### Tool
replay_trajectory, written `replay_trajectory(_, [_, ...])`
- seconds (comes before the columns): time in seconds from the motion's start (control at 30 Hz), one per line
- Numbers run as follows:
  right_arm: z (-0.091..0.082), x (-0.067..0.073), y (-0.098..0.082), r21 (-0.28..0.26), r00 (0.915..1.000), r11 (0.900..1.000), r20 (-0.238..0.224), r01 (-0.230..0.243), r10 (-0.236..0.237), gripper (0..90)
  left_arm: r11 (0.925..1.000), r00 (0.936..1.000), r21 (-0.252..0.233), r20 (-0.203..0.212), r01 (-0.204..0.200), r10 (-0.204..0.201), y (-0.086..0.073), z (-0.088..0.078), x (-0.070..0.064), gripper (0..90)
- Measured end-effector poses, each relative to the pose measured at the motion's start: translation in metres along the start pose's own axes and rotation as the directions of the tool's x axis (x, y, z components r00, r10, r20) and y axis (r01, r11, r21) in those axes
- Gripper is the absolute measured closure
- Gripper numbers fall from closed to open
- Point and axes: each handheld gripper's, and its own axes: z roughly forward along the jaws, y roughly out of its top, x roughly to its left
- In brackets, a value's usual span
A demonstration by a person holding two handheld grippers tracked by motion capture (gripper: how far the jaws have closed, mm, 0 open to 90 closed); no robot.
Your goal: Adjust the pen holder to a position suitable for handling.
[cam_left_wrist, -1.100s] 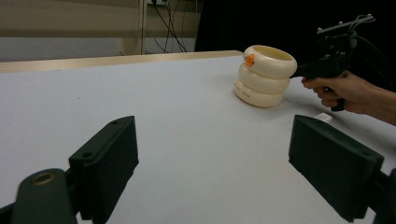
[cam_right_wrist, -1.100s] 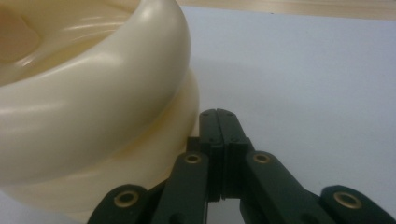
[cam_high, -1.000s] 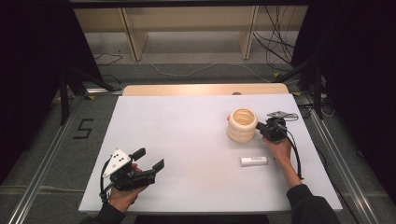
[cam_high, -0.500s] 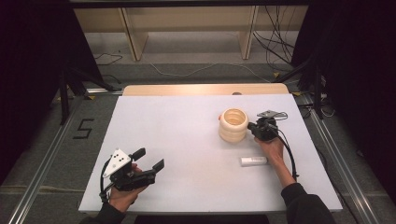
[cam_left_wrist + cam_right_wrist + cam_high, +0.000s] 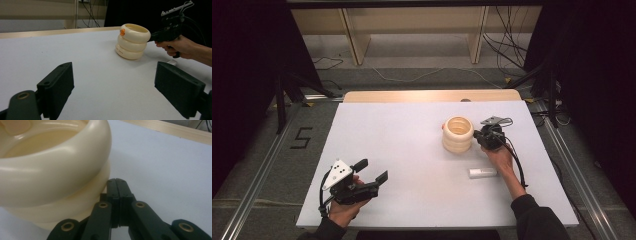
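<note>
White table (image 5: pixel 412 150) holding one cream ribbed plastic ring-stack container (image 5: pixel 458 134) right of centre, the right gripper (image 5: pixel 117 187) with jaws pressed together against its side, a small white tube (image 5: pixel 482 172) nearby, and the left gripper (image 5: pixel 371 176) spread wide, empty, near the front-left edge.

We see a cream ringed container (image 5: pixel 458 134) with an orange mark near its rim, a white tabletop (image 5: pixel 402 145) edged in pale wood at its far edge, black claws (image 5: pixel 120 87).
</note>
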Motion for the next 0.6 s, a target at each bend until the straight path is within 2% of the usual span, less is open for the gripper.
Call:
replay_trajectory(0.2, [0.001,0.002,0.003,0.005,0.9999,1.0,-0.011,-0.004,0.004,90.0,1.0,1.0,0.002,-0.001,-0.001,0.001,0.0,0.0,0.0,14.9])
replay_trajectory(0.6, [0.009,0.019,0.012,0.016,0.9995,1.0,-0.028,0.016,-0.015,90.0,1.0,1.0,0.001,-0.002,0.0,0.0,0.0,0.0,0.0,15.0])
